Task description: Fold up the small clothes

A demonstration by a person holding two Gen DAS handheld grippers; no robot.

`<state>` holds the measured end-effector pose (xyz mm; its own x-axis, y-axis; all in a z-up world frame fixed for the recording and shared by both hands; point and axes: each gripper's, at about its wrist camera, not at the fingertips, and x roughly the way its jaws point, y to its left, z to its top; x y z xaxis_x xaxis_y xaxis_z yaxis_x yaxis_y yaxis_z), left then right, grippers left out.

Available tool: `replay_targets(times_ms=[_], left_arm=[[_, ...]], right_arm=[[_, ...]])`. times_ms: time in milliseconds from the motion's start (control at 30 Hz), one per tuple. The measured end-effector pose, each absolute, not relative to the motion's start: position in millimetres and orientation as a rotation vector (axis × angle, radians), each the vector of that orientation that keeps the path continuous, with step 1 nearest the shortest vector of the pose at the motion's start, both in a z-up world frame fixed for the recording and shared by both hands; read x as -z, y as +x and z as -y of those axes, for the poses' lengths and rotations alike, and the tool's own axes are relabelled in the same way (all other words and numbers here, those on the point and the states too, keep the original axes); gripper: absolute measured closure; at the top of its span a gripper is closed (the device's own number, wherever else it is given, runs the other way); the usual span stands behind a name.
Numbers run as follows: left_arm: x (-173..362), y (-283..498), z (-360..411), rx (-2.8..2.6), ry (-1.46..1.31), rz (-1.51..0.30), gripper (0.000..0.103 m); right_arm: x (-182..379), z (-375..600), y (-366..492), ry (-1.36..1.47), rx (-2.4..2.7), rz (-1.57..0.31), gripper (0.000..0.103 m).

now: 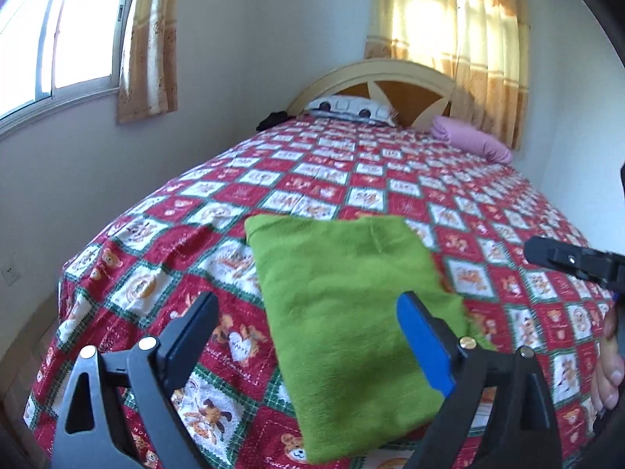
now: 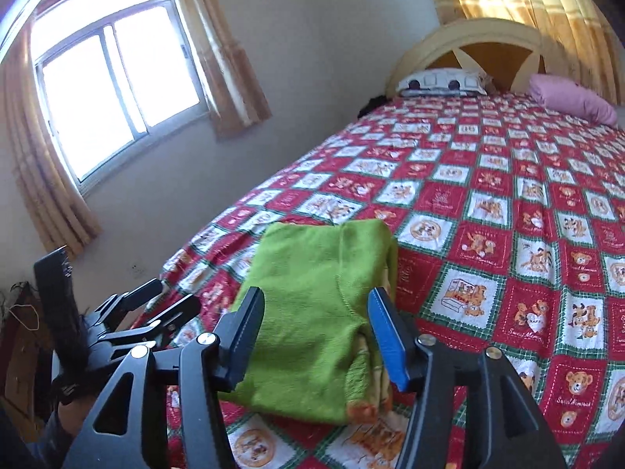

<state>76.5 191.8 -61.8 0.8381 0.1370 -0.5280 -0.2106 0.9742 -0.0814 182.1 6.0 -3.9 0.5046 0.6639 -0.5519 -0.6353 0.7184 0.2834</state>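
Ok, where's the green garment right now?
Folded green garment lies flat on the bedspread near the foot, ahead of both open grippers, far from the pillows.

Left gripper (image 1: 308,336) and right gripper (image 2: 316,332), both wide apart, empty.

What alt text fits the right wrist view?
A folded green garment lies on a red and white patterned bedspread, between the open right tongs. Behind are a headboard, pillows and a curtained window.
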Motion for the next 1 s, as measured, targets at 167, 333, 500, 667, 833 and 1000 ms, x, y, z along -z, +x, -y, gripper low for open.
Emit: replay_targets(times_ms=[167, 333, 500, 667, 833, 1000], left_arm=[[58, 74, -195, -0.191, -0.139, -0.539, 0.008], [55, 71, -194, -0.198, -0.139, -0.53, 0.008], [54, 69, -190, -0.195, -0.131, -0.529, 0.008], [56, 70, -188, -0.196, -0.126, -0.532, 0.008], [57, 70, -188, -0.198, -0.127, -0.539, 0.008], [57, 70, -187, -0.198, -0.126, -0.539, 0.008]], right_arm=[[2, -2, 173, 0.058, -0.776, -0.671, 0.046], [5, 3, 172, 0.078, -0.77, -0.682, 0.046], [6, 4, 170, 0.082, -0.773, -0.681, 0.046], [8, 4, 169, 0.085, -0.775, -0.683, 0.046], [9, 3, 167, 0.086, -0.774, -0.686, 0.046], [10, 1, 165, 0.085, -0.777, -0.683, 0.045]])
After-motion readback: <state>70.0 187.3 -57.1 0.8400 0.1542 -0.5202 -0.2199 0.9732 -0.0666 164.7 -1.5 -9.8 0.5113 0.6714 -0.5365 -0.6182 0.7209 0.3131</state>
